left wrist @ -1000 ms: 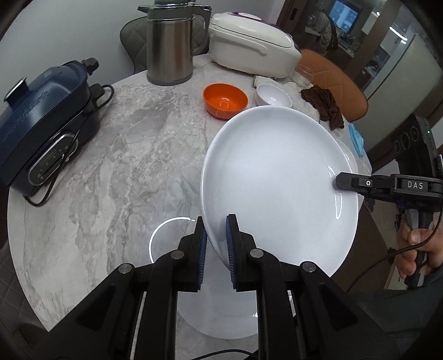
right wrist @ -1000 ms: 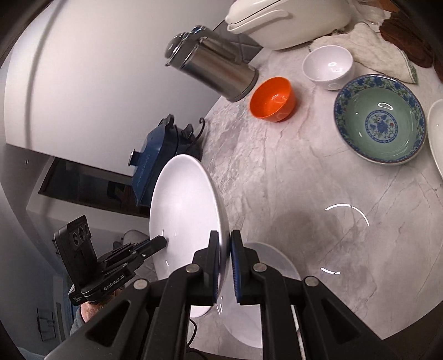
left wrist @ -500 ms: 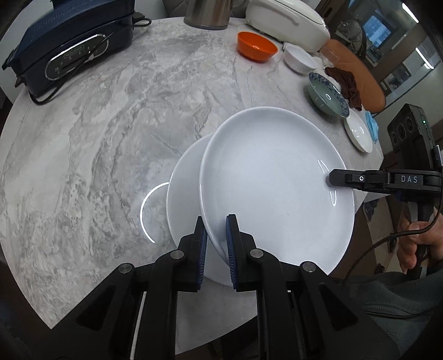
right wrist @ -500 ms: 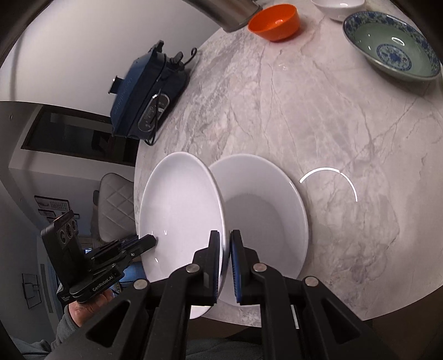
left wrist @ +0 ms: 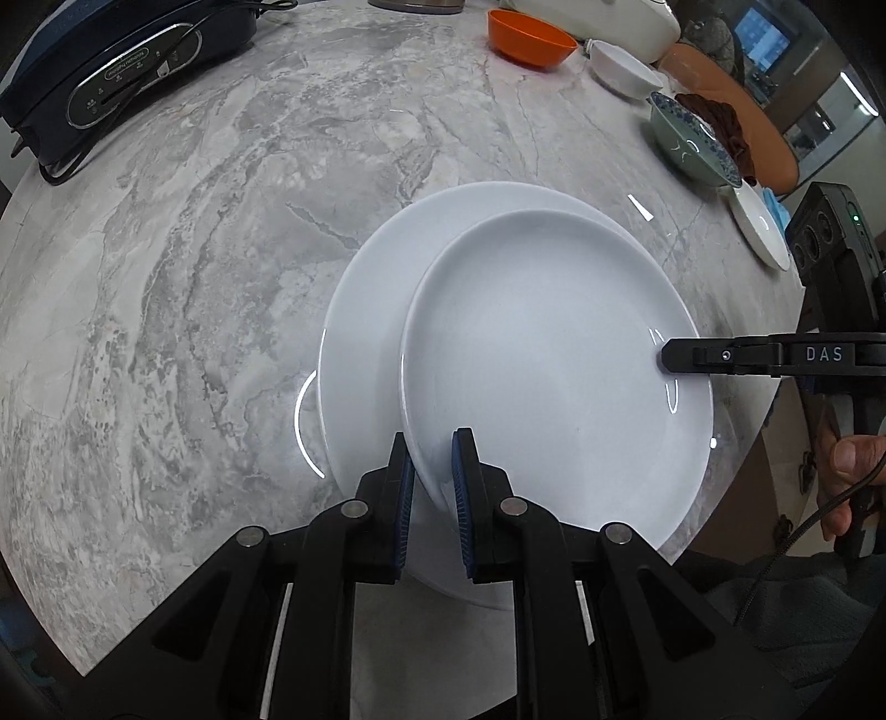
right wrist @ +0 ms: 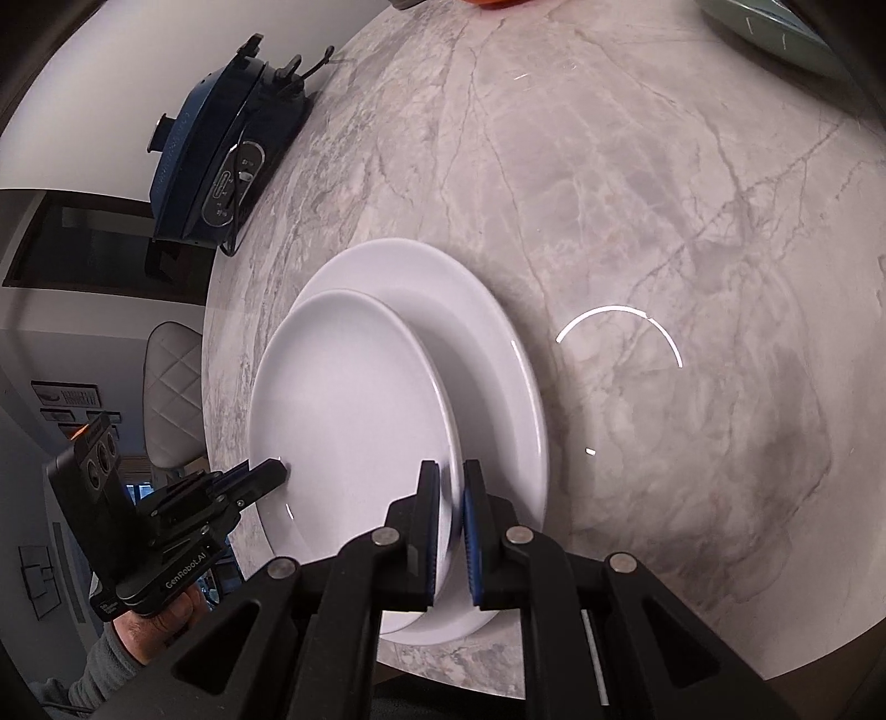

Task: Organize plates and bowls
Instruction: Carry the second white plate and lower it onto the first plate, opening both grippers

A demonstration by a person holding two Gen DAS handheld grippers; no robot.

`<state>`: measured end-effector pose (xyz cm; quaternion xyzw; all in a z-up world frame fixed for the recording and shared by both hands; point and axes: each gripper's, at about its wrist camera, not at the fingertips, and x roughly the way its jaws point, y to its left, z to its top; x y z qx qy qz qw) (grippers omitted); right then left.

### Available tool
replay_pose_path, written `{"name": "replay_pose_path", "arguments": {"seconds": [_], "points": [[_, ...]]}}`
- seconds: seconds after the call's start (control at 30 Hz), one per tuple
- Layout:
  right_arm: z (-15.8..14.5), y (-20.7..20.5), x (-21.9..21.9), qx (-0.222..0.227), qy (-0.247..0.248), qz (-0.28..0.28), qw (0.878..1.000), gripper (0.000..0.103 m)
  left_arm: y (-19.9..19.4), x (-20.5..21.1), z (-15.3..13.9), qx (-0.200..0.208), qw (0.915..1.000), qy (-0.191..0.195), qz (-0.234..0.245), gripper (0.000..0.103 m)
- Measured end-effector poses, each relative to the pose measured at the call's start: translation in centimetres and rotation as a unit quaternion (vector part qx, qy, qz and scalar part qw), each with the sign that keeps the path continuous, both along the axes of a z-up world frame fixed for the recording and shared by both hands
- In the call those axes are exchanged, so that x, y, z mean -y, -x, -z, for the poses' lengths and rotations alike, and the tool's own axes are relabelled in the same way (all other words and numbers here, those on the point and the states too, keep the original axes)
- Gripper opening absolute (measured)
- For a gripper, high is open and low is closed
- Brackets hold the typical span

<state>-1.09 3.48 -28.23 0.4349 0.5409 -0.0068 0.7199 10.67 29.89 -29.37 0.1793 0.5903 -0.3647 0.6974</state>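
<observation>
Grey-veined marble makes up the round tabletop (left wrist: 232,232), seen first from the left wrist. At the bottom of this view the left claw (left wrist: 433,482) is clamped narrow on the near rim of a white plate (left wrist: 554,365), its blue pads on either side of the edge. From the right side, the right claw (left wrist: 664,357) grips the same plate's opposite rim, and part of the person's right hand (left wrist: 847,482) shows below it with a cable running past. The held plate sits over a second white plate (left wrist: 365,310) that lies flat on the marble near the tabletop's front edge; whether the two touch cannot be told. Along the far edge stand a dark blue cooker (left wrist: 116,83), an orange bowl (left wrist: 529,39), a small white bowl (left wrist: 623,69) and a blue-patterned bowl (left wrist: 692,141), with another small white plate (left wrist: 761,232) at the right edge, all well apart from the stacked pair.

From the right wrist, the right claw (right wrist: 451,493) is closed tight on the rim of the white plate (right wrist: 349,399), which tilts a little above the second white plate (right wrist: 487,354) beneath it. At lower left the left claw (right wrist: 277,471) bites the plate's far rim, the left hand (right wrist: 149,626) below it. Beyond, the dark blue cooker (right wrist: 221,138) sits at the tabletop's (right wrist: 664,194) edge.
</observation>
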Motion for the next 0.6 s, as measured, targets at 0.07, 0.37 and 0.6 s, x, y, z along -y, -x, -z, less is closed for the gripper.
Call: {"name": "replay_pose_path", "arguments": {"seconds": [0.07,0.37,0.6], "points": [[0.3,0.1,0.1,-0.003,0.002,0.0,1.0,0.012,-0.1,0.1,0.5,-0.001,1.0,-0.003,-0.001,0.013],[0.1,-0.8,-0.5,0.007,0.039,-0.032,0.999,0.011,-0.4,0.3,1.0,0.01,0.9999,-0.004,-0.013,0.016],[-0.9,-1.5,-1.9,0.01,0.117,-0.071,0.991,0.012,0.0,0.2,0.8,0.013,0.9997,-0.003,-0.022,0.017]]}}
